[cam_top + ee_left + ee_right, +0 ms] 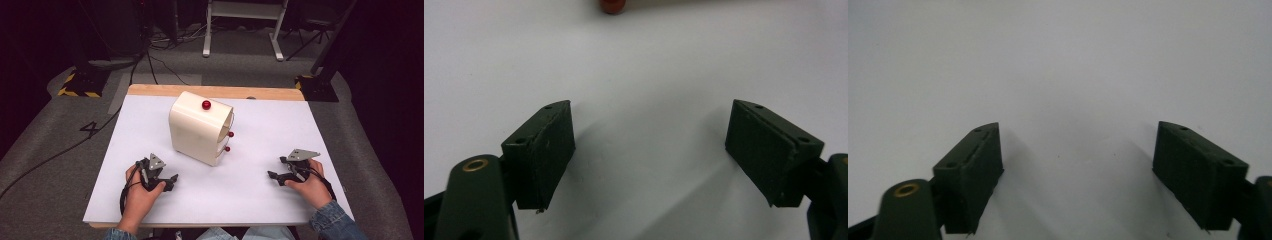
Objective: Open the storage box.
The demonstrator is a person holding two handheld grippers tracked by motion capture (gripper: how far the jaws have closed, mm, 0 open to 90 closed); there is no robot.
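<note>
1. While both grippers rest low on the white desk (260, 200), the cream cabinet (197, 131) stands at its middle, farther off than either hand, a little left of centre.
2. The left gripper (170, 181) lies at the near left with its fingers (541, 150) spread wide and nothing between them; they aim toward the right and far side, at the cabinet's near corner.
3. The right gripper (274, 176) lies at the near right, fingers (973, 170) equally wide and empty, aimed left across bare desk.
4. The cabinet is upright, its long axis vertical. Its drawer fronts face right, with two red knobs (229, 141) one above the other on that face and a third red knob (206, 104) on top.
5. In the left gripper view a red knob (613, 5) shows at the top edge, dead ahead of the open fingers.
6. The left gripper looks nearer to the cabinet body; the right one faces the knobbed side, so I judge it better placed to pull a drawer while the left steadies the box.
</note>
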